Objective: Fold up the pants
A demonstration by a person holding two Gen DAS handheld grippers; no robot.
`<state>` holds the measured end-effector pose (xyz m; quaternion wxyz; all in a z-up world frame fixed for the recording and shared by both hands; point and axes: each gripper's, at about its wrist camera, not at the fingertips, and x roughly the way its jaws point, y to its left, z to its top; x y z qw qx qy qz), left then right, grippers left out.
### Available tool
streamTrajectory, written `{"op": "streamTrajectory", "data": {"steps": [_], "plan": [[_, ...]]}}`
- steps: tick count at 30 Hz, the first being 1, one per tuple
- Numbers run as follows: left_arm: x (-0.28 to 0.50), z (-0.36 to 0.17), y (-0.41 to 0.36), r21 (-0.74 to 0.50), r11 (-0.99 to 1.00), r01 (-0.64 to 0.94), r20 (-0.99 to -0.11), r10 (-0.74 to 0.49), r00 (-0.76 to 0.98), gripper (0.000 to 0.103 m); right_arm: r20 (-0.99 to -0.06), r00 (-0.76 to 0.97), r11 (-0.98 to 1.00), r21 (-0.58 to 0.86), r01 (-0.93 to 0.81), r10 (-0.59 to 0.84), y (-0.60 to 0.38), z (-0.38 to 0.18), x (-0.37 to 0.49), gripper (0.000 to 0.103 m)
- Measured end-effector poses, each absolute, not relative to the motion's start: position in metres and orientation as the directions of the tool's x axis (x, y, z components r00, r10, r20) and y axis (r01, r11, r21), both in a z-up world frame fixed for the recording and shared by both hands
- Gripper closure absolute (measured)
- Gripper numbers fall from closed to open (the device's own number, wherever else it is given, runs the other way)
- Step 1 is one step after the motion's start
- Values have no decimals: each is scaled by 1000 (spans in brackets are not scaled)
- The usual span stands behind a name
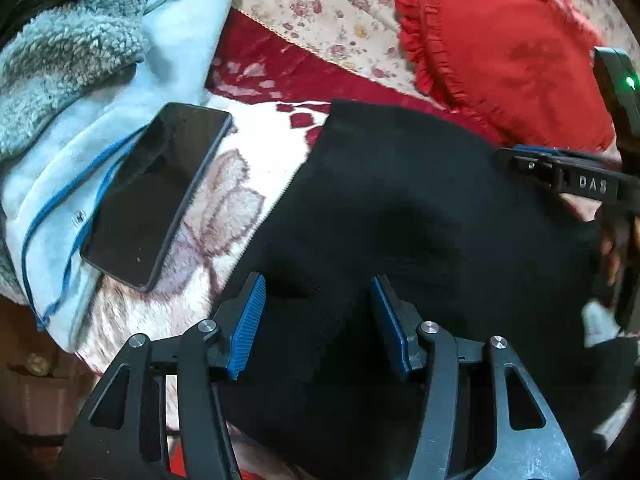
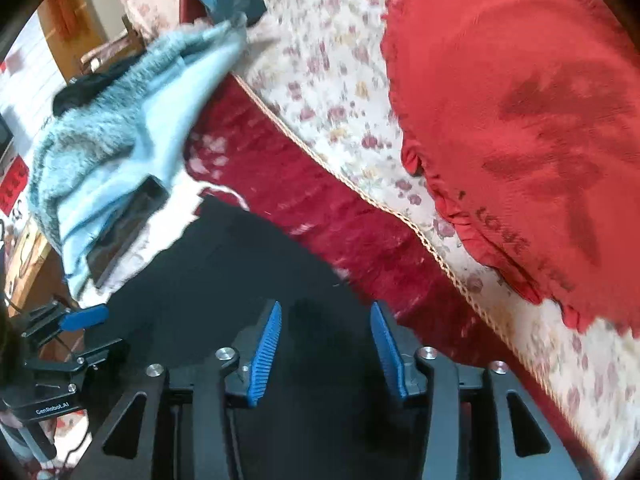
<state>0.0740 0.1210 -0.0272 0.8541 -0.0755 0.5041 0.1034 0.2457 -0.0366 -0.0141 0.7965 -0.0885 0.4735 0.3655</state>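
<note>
Two tools, left tool (image 1: 318, 326) and right tool (image 2: 326, 354), both gaping and empty, over black pants (image 1: 400, 208) stretching far-left; left nearer their middle.

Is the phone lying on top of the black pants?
No, the phone lies off to the left of the black pants, resting on the light blue jacket and patterned blanket.

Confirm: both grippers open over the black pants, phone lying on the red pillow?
Not quite. The phone lies on the light blue fleece, not the red pillow; the left wrist view shows it. Left gripper and right gripper are open over the black pants.
</note>
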Motion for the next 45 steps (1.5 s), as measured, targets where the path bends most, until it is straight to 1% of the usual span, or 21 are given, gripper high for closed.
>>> {"op": "streamTrajectory", "data": {"steps": [2, 5, 6, 7, 8, 9, 12, 16, 22, 24, 27, 29, 30, 31, 32, 33, 35, 37, 39, 41, 45], "plan": [[75, -28, 121, -17, 970, -244, -874, 104, 475, 47, -834, 245, 699, 214, -682, 494, -34, -26, 258, 56], [76, -30, 120, -6, 970, -241, -870, 114, 479, 47, -810, 175, 665, 313, -677, 559, -39, -36, 268, 57], [76, -30, 120, -4, 970, -242, -869, 116, 480, 47, -799, 164, 658, 339, -673, 579, -42, -35, 268, 67], [76, -30, 121, -4, 970, -244, -868, 118, 482, 47, -791, 166, 654, 346, -673, 589, -43, -33, 265, 87], [76, -30, 121, -6, 969, -247, -868, 117, 483, 47, -788, 186, 658, 330, -677, 587, -44, -29, 260, 94], [75, -29, 121, -9, 968, -250, -869, 116, 482, 47, -787, 219, 663, 294, -689, 576, -43, -23, 251, 96], [66, -23, 125, -32, 966, -256, -869, 100, 484, 47, -765, 285, 668, 243, -703, 578, -43, -1, 225, 97], [44, -6, 141, -68, 954, -291, -849, 97, 519, 47, -722, 375, 684, 184, -706, 581, -50, 40, 175, 97], [5, 24, 172, -140, 925, -354, -816, 95, 571, 47, -637, 383, 653, 256, -713, 668, -56, 73, 86, 98], [-4, 30, 176, -145, 922, -358, -810, 97, 579, 47, -639, 372, 641, 253, -725, 673, -46, 71, 55, 98], [-11, 32, 176, -137, 926, -352, -815, 96, 571, 47, -684, 417, 678, 155, -719, 599, -33, 57, 39, 98], [-14, 34, 173, -153, 928, -340, -817, 74, 571, 47, -698, 460, 711, 101, -696, 549, -33, 51, 44, 96], [-14, 35, 171, -162, 928, -334, -816, 65, 574, 47, -705, 489, 731, 60, -680, 513, -34, 49, 50, 84], [-14, 36, 170, -166, 929, -331, -814, 60, 577, 47, -708, 514, 747, 30, -664, 485, -36, 48, 55, 66], [-13, 36, 168, -170, 929, -329, -813, 56, 580, 47, -703, 530, 757, 19, -653, 475, -40, 48, 62, 60], [-11, 35, 166, -174, 929, -326, -814, 51, 579, 47, -695, 523, 756, 46, -653, 493, -45, 48, 71, 58], [-1, 29, 160, -187, 930, -316, -823, 28, 568, 47, -703, 489, 761, 115, -639, 517, -55, 44, 98, 56], [8, 23, 154, -200, 932, -301, -831, 1, 556, 47, -722, 476, 774, 131, -619, 503, -60, 36, 123, 56], [18, 15, 147, -193, 939, -284, -840, -9, 543, 47, -750, 449, 772, 127, -623, 485, -58, 26, 153, 56], [24, 7, 141, -172, 947, -272, -850, -3, 527, 47, -783, 426, 761, 91, -642, 453, -53, 14, 181, 55], [36, -20, 143, -125, 950, -285, -882, 25, 471, 47, -815, 343, 686, 90, -722, 467, -38, -8, 230, 54]]}}
